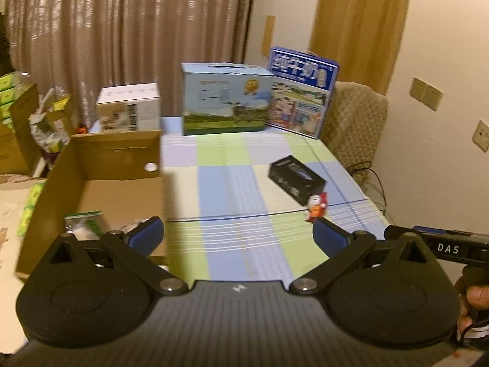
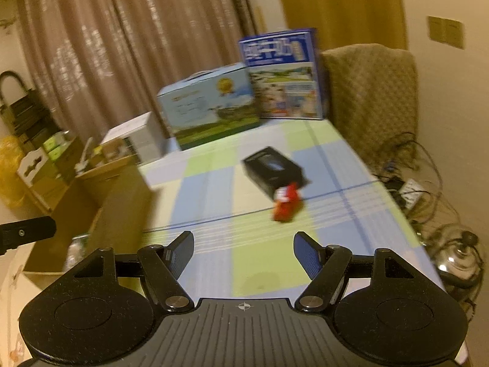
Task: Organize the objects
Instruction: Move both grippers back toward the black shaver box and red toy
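A small red and white packet [image 1: 318, 208] lies on the checked tablecloth beside a black box [image 1: 295, 179]. Both also show in the right wrist view: the packet [image 2: 285, 203] and the black box [image 2: 273, 171]. An open cardboard box [image 1: 101, 183] stands at the table's left, with a clear bag [image 1: 84, 223] inside. My left gripper [image 1: 238, 235] is open and empty, its left finger near the cardboard box's corner. My right gripper [image 2: 244, 250] is open and empty, above the cloth and short of the packet. The right gripper's body [image 1: 446, 247] shows at the left wrist view's right edge.
Three cartons stand along the table's far edge: a white one [image 1: 130, 107], a light blue one [image 1: 226, 98] and a dark blue one [image 1: 301, 91]. A covered chair [image 1: 351, 122] stands at the far right. Cables and a glass kettle [image 2: 458, 257] lie right of the table.
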`<action>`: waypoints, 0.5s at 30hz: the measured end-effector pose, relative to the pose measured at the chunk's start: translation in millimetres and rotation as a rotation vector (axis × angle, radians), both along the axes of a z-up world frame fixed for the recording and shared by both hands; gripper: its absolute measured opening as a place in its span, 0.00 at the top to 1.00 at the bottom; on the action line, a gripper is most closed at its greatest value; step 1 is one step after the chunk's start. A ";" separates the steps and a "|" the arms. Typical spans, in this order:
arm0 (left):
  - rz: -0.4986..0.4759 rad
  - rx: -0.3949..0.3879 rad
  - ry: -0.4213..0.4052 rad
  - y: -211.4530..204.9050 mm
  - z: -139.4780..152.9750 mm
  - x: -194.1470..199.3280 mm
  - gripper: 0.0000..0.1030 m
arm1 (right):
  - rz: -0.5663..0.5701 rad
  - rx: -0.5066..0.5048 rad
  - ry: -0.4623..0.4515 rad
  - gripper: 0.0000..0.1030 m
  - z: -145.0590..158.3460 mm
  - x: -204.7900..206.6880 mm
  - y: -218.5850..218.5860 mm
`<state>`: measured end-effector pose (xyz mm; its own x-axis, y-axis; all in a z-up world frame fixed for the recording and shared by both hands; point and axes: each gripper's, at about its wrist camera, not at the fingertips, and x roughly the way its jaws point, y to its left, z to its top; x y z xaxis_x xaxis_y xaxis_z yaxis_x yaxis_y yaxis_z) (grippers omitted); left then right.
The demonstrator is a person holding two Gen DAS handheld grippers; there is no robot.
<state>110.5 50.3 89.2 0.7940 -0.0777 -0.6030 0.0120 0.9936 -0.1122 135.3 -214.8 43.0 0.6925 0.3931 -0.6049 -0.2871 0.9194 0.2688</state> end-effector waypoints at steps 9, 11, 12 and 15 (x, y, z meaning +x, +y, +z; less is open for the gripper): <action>-0.061 0.001 0.033 -45.4 -22.1 40.9 0.01 | -0.056 -0.010 0.018 0.33 -14.5 24.3 -35.8; -0.072 0.004 0.047 -51.2 -30.8 52.2 0.01 | -0.063 -0.011 0.024 0.33 -19.9 33.5 -39.5; -0.074 0.006 0.053 -53.6 -35.0 58.0 0.01 | -0.065 -0.013 0.027 0.33 -23.1 38.9 -40.5; -0.080 0.011 0.072 -58.7 -50.2 76.2 0.01 | -0.069 -0.019 0.038 0.33 -34.9 56.6 -41.8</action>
<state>186.7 -8.4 39.0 0.7404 -0.1318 -0.6592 0.0835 0.9910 -0.1044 191.9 -256.7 8.1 0.6936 0.3335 -0.6385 -0.2129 0.9417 0.2606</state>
